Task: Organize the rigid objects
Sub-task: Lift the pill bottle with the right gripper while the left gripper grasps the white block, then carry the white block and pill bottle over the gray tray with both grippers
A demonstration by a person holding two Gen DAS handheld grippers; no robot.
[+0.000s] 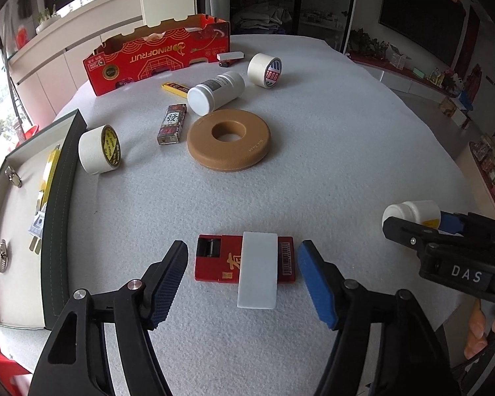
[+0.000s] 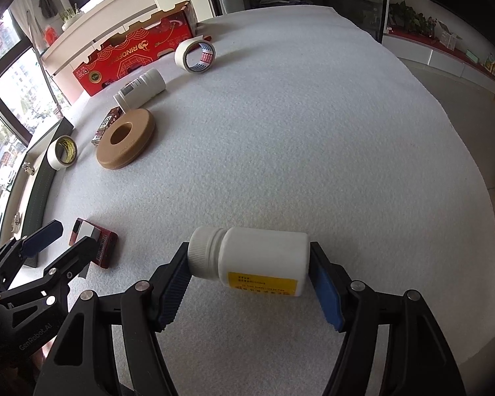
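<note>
A flat red box (image 1: 214, 264) lies on the white table cover, with a white block (image 1: 259, 264) laid across its top. My left gripper (image 1: 243, 245) straddles the box lengthways. Its blue pads stand just off the two short ends, with a sliver of cover showing on each side, so it is open. In the right wrist view the left gripper (image 2: 77, 233) is low at the left edge over the red box (image 2: 107, 247). My right gripper (image 2: 249, 249) is shut end to end on a white bottle (image 2: 264, 254) with a yellow label, held on its side.
Further back lie a tan ring (image 1: 229, 142), another white bottle (image 1: 217, 92), two tape rolls (image 1: 97, 151) (image 1: 264, 69), a small printed box (image 1: 171, 123) and a red cardboard carton (image 1: 158, 59). A dark-walled tray (image 1: 59, 198) with small hardware runs along the left edge.
</note>
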